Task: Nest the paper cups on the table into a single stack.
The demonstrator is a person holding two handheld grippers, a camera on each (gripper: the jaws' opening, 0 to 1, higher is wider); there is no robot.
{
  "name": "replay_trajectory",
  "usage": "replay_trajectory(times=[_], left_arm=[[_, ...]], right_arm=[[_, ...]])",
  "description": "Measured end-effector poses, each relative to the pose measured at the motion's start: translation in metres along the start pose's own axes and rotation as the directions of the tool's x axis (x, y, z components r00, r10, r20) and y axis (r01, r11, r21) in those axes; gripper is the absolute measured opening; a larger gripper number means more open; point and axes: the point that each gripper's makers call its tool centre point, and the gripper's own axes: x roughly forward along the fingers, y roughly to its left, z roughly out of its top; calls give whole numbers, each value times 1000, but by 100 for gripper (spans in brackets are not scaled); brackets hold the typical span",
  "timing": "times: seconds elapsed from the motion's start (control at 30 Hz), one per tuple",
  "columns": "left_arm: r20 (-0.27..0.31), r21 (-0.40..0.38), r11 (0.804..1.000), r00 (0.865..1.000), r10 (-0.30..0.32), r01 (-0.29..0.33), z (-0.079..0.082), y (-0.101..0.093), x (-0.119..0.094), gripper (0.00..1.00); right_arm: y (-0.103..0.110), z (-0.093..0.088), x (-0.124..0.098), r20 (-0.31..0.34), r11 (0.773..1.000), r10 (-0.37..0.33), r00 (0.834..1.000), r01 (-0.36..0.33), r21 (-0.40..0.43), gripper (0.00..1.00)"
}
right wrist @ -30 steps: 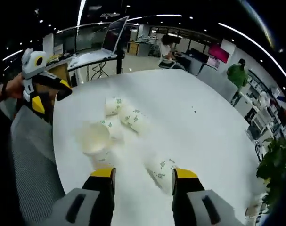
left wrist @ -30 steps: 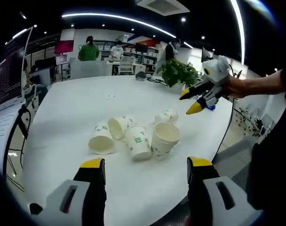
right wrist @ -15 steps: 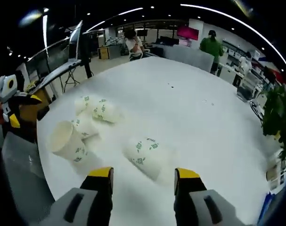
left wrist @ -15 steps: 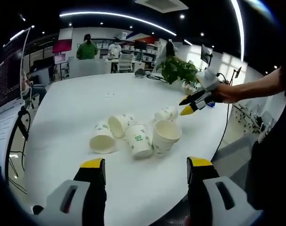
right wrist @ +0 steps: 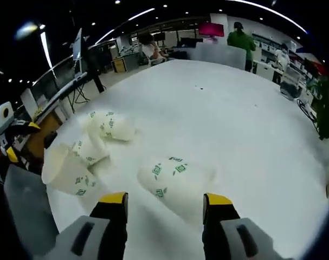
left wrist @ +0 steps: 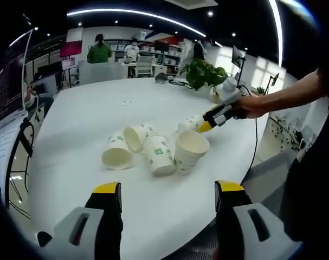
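five paper cups (left wrist: pixel 159 154), one table (left wrist: pixel 88 119), one plant (left wrist: pixel 202 75).

Five paper cups (left wrist: pixel 159 151) lay tumbled on the white desk (left wrist: pixel 72 124), left gripper (left wrist: pixel 167 197) hung above the near edge, jaws spread, right gripper (left wrist: pixel 207 120) reached the farthest cup (left wrist: pixel 189 123), potted plant (left wrist: pixel 202 76) behind

1. In the left gripper view, the farthest paper cup (left wrist: pixel 190 123) is partly covered by the right tool (left wrist: pixel 203 126), whose tips overlap it; whether they touch it cannot be told.
2. In the right gripper view, the near end of the lying cup (right wrist: pixel 175 176) between the jaws is blurred.
3. The left tool (right wrist: pixel 12 145) is cut off by the picture's edge there, its jaw state unreadable.
4. The tabletop (right wrist: pixel 218 108) runs out of sight on the right.
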Motion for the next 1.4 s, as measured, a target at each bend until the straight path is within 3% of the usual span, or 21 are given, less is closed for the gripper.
replay_trajectory(times=[0.13,0.23,0.4,0.57,0.67,0.7,0.73,0.77,0.87,1.07,1.2,1.4], left_arm=[[-10,-3,1000,1000,14,-14,-3,3,-3,68],[-29,1,1000,999,22,-22,-8,4,-5,68],[-40,-9,999,998,46,-46,-11,2,-12,68],[-49,-19,998,997,65,-66,-14,-3,-17,68],[-52,-26,997,996,75,-77,-15,-6,-19,68],[-53,-28,996,996,78,-80,-16,-7,-19,68],[-55,-30,996,995,80,-81,-17,-8,-19,68],[-57,-32,996,995,83,-85,-18,-8,-18,68],[-57,-38,995,994,89,-91,-19,-10,-18,68],[-51,-45,995,995,90,-92,-18,-12,-14,68],[-37,-49,995,995,88,-90,-14,-13,-12,68],[-13,-51,996,997,77,-78,-7,-15,-8,68]], right_arm=[[0,5,12,42,999,37,998,-38,28,55],[9,10,17,89,993,98,991,-104,61,55],[11,9,24,92,988,131,987,-138,71,53],[15,16,30,111,981,161,981,-172,95,43],[21,19,31,127,973,189,974,-203,111,29],[25,22,33,139,966,211,968,-228,119,21],[28,23,32,144,962,226,963,-244,122,5],[29,23,33,144,964,224,964,-241,116,0],[38,25,31,142,960,253,957,-267,86,0],[41,20,28,71,966,258,964,-258,-12,0],[44,23,22,56,967,253,966,-250,-53,0],[33,31,20,41,968,244,969,-240,-71,0]])
